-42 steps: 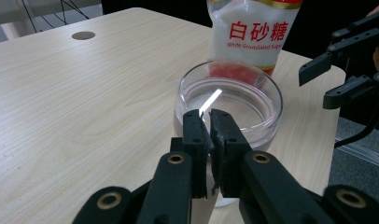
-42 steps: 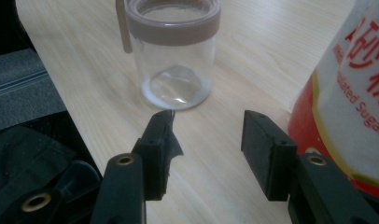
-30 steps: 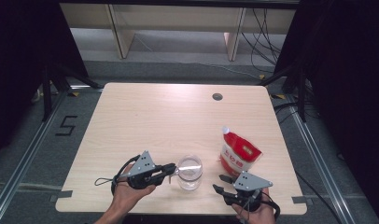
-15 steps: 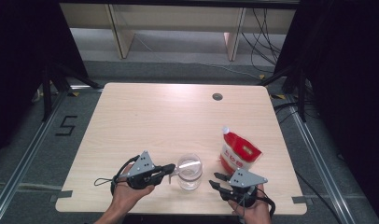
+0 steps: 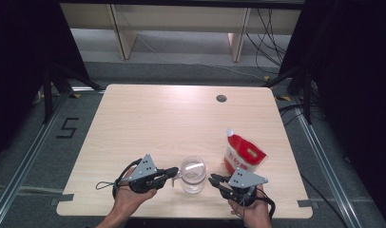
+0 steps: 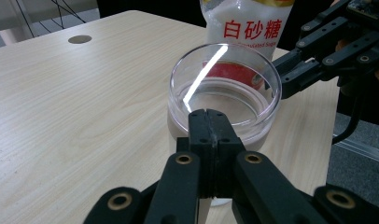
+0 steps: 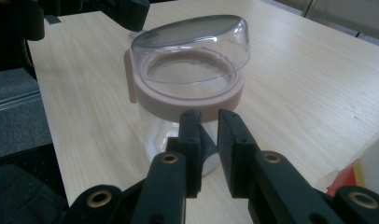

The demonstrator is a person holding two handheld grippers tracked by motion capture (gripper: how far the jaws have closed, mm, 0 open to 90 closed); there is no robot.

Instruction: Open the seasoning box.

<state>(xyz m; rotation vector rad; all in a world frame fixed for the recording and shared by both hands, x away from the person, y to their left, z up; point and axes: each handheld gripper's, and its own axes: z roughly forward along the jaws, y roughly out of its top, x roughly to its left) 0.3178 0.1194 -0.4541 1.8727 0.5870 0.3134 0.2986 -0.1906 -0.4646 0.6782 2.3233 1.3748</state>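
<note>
Lower center: your left gripper (image 5: 173, 172) is clenched at the jar (image 5: 193, 174); your right gripper (image 5: 213, 180) has been closing, nothing gripped.

Each hand carries a black tool: the left tool (image 5: 169, 173) and the right tool (image 5: 214, 180) are built of linked black bars joined by brass-coloured rivets. A grey three-cornered plate with small dark screw holes sits on top of each. Thin black cables loop from their rear ends.
</note>
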